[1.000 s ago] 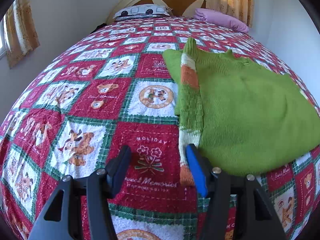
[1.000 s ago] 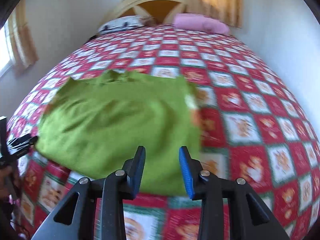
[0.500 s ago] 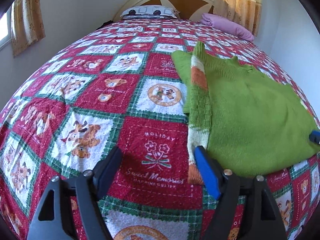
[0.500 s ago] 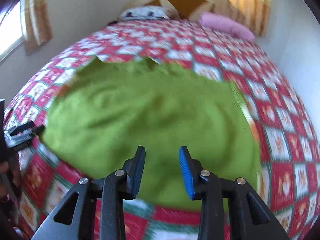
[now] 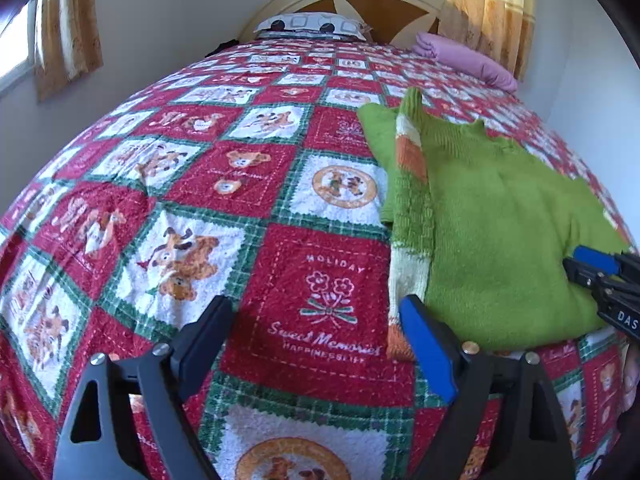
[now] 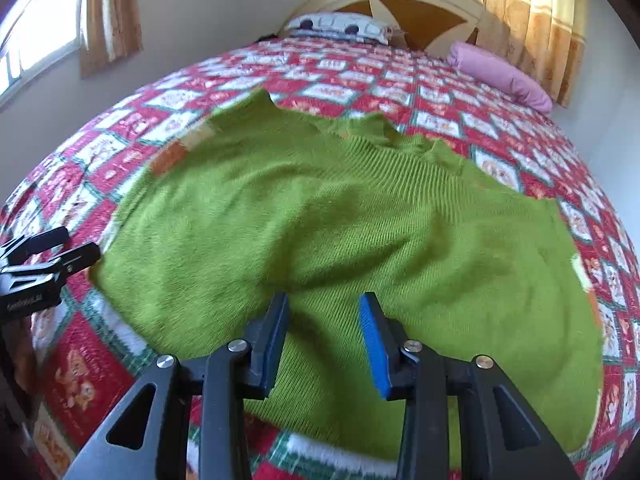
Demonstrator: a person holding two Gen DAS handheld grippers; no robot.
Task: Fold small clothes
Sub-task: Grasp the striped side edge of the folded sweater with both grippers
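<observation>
Green sweater [image 6: 340, 232] lies under right claw [image 6: 324, 340] (seemingly untouched).

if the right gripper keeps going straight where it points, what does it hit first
Most likely the green sweater: the right gripper points down at its near part, its empty jaws opening slightly, nothing else in the way. Depth is hard to judge.

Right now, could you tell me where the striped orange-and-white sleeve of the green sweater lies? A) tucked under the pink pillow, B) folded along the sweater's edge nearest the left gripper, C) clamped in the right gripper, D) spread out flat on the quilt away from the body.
B: the striped sleeve lies folded along the green sweater edge, just beyond the left gripper.
</observation>
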